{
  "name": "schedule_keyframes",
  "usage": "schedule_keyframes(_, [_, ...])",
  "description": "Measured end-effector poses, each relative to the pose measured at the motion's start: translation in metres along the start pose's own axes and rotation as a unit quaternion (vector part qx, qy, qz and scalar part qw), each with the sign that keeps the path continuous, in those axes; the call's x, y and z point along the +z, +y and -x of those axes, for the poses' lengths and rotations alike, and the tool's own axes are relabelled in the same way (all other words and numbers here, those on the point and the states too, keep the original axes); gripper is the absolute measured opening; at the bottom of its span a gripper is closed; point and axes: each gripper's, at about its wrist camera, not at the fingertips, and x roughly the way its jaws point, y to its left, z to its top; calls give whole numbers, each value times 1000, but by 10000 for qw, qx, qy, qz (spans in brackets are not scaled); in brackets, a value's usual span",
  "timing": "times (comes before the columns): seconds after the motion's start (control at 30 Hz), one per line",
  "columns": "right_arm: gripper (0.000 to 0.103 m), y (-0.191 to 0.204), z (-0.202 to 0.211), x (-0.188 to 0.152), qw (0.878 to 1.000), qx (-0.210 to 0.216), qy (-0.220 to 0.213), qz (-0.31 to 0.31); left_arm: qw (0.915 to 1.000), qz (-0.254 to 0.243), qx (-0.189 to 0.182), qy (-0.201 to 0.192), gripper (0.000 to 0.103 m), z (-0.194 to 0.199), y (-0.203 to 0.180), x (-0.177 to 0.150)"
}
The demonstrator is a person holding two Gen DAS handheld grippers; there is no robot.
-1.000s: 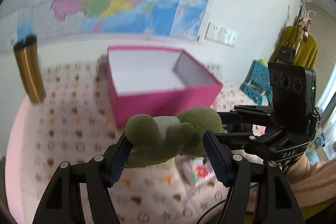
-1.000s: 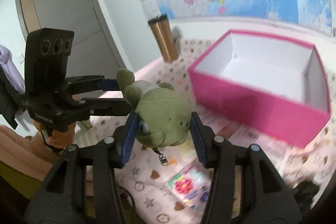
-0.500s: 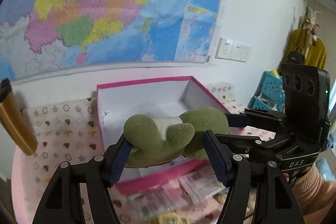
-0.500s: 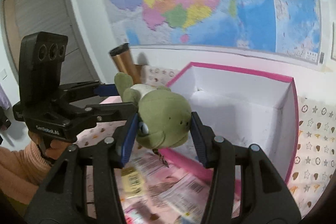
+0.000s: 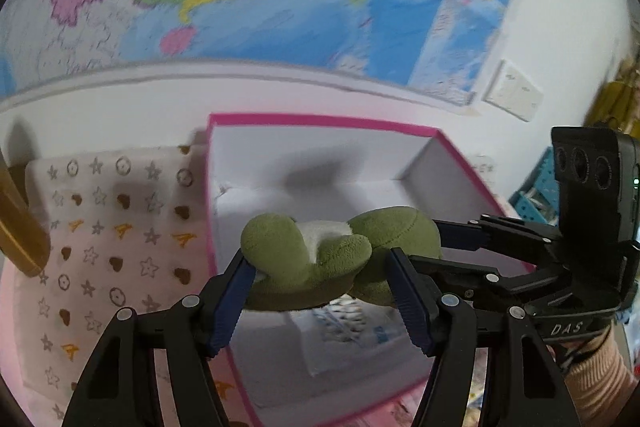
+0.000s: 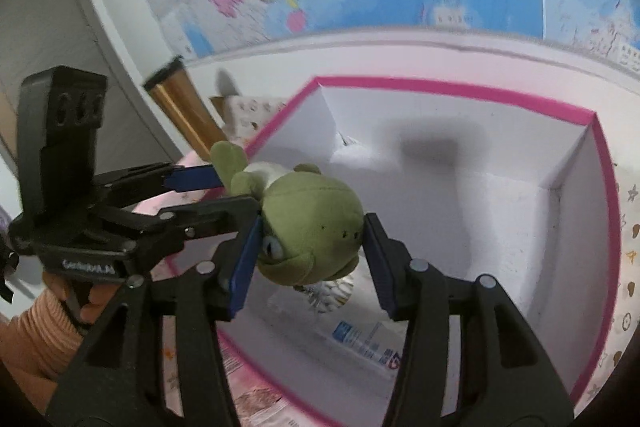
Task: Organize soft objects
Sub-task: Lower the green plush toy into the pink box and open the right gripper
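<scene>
Both grippers pinch one green plush frog (image 5: 340, 259) held in the air over the pink box (image 5: 320, 121): the left gripper (image 5: 320, 291) clamps its legs, the right gripper (image 6: 308, 259) its head. Below, a white packet (image 6: 360, 339) lies on the box's white floor. A patterned cloth (image 5: 112, 227) covers the bench beside the box's left wall.

An olive-green plush frog (image 6: 310, 233) with a white belly is shown; the box (image 5: 320, 119) is pink-rimmed and white inside; the cloth (image 5: 116, 227) is star-and-heart patterned.
</scene>
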Motion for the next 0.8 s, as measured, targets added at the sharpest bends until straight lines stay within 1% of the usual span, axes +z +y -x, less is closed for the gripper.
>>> schedule_keyframes(0.07, [55,-1,-7,2,9996,-256,101,-55,9999,145,58,-30,67,-3,5,0])
schedule_keyframes(0.1, [55,-1,-7,3,9996,-267,100,-82,9997,168,144,-86,67,-1,6,0])
schedule_keyframes(0.17, [55,-2,-3,1,9996,-252,75,-122,9994,235,191,-184,67,3,7,1])
schedule_keyframes(0.27, [55,-2,6,-4,9994,-316,66,-96,9987,173,332,-333,67,11,3,0])
schedule_keyframes(0.4, [55,-8,23,-14,9993,-283,70,-239,9981,131,406,-434,69,19,-2,-5])
schedule_keyframes(0.5, [55,-9,44,-23,9994,-179,-42,-284,9979,59,376,-523,71,30,-8,-11])
schedule_keyframes(0.57, [56,-7,60,-30,9994,-141,-147,-265,9977,-36,297,-611,75,42,-15,-17])
schedule_keyframes(0.63, [58,-3,83,-40,9994,-50,-278,-213,9972,-147,122,-725,78,56,-25,-23])
schedule_keyframes(0.7, [61,2,108,-53,9990,-95,-418,-133,9961,-310,-126,-815,82,73,-38,-33])
schedule_keyframes(0.77, [62,4,131,-70,9985,-198,-500,-117,9949,-448,-296,-859,83,83,-51,-42])
schedule_keyframes(0.8, [63,4,139,-78,9983,-271,-507,-118,9938,-549,-449,-854,83,88,-59,-49])
